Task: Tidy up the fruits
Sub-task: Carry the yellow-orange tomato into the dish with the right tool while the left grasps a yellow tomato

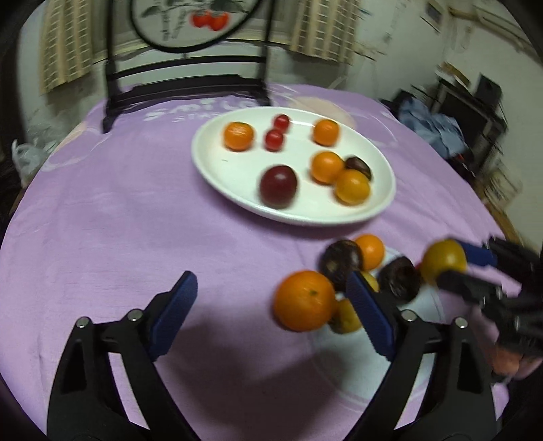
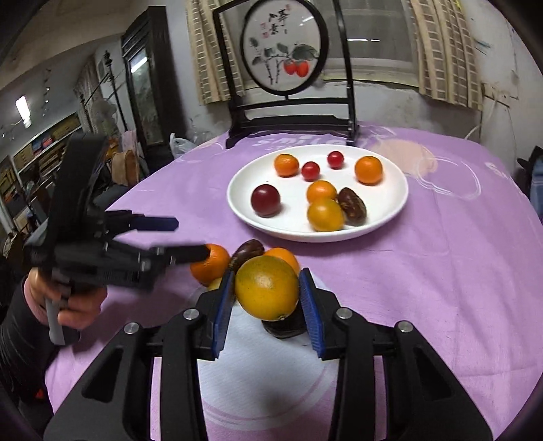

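A white oval plate (image 1: 217, 159) (image 2: 387, 217) on the purple cloth holds several oranges, two cherry tomatoes, a dark plum and a brown fruit. A loose pile lies nearer: a big orange (image 1: 303, 300) (image 2: 210, 264), dark brown fruits (image 1: 341, 264) (image 2: 247, 252) and smaller oranges. My right gripper (image 2: 267, 293) (image 1: 451, 263) is shut on a yellow-orange citrus (image 2: 267, 288) (image 1: 444, 259), held above the pile. My left gripper (image 1: 271, 308) (image 2: 190, 239) is open and empty, left of the pile, its right finger (image 1: 370, 315) beside the big orange.
A dark wooden stand with a round painted screen (image 2: 285, 61) (image 1: 190, 20) stands at the table's far edge behind the plate. The purple cloth (image 1: 118, 220) covers the round table. Shelves and furniture (image 2: 40, 152) lie beyond the table.
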